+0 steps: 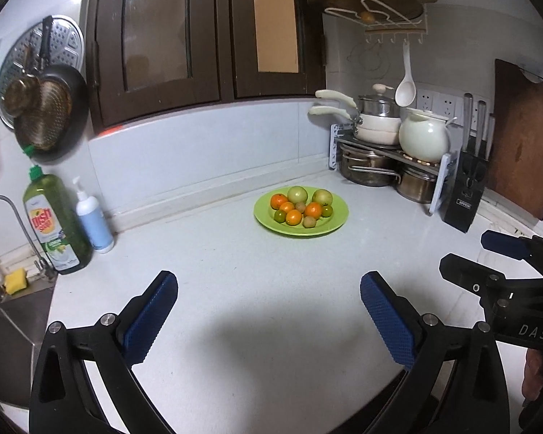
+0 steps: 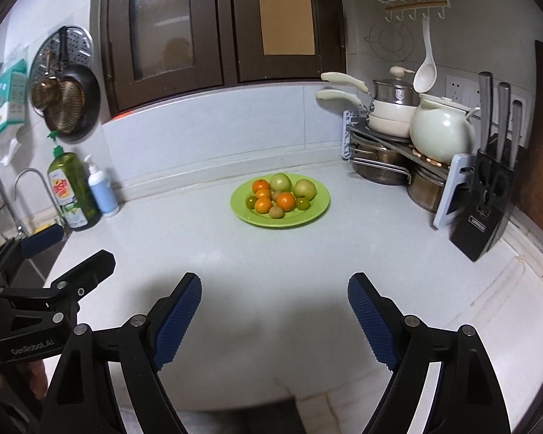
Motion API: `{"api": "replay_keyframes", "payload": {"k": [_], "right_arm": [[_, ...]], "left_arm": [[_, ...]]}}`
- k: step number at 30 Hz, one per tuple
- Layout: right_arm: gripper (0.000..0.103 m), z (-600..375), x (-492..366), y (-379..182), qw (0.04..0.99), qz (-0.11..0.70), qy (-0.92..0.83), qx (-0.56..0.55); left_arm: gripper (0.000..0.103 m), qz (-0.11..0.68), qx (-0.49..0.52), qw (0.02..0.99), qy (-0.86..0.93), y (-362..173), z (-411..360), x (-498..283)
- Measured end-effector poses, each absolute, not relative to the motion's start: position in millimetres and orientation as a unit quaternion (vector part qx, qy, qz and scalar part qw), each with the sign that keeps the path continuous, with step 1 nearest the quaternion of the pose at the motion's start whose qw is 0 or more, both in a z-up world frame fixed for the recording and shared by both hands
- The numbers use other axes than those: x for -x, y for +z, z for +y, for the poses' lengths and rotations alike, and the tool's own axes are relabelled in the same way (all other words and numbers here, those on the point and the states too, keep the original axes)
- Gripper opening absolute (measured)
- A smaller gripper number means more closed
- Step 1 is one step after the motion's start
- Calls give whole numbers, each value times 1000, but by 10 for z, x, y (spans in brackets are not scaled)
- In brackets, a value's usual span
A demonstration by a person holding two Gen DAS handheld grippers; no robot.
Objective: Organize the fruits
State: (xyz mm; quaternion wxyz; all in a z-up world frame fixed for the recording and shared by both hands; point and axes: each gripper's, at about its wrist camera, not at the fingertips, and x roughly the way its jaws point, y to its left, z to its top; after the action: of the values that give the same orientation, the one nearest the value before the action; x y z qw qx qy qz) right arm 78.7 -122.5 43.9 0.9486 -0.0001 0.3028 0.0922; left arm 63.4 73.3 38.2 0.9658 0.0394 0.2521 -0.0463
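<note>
A lime-green plate (image 1: 335, 223) (image 2: 316, 204) stands on the white counter near the back wall. Piled on it are several fruits: orange tangerines (image 1: 313, 210) (image 2: 285, 200), two large pale-green fruits (image 1: 297, 194) (image 2: 280, 182), small dark-green ones (image 1: 280, 216) (image 2: 302, 203) and small brownish ones (image 1: 309, 222) (image 2: 276, 212). My left gripper (image 1: 269, 279) is open over bare counter, well short of the plate, nothing between its blue pads. My right gripper (image 2: 274, 281) is open too, also empty and well in front of the plate. Each gripper shows at the edge of the other's view.
A rack of pots and a cream teapot (image 1: 423, 137) fills the back right corner, beside a black knife block (image 1: 467, 191) and a wooden board (image 1: 525, 144). A green dish-soap bottle (image 1: 56, 217), a white pump bottle (image 1: 94, 222), a tap and a sink (image 1: 11, 329) lie at the left.
</note>
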Motion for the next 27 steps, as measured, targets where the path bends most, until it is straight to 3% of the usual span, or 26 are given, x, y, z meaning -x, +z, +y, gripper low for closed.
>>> {"api": "replay_keyframes", "payload": {"k": [27], "right_arm": [[88,-1382,-46,607,957,270,103,4]], "left_arm": [[103,235,-37,971,-35,555,564,52]]}}
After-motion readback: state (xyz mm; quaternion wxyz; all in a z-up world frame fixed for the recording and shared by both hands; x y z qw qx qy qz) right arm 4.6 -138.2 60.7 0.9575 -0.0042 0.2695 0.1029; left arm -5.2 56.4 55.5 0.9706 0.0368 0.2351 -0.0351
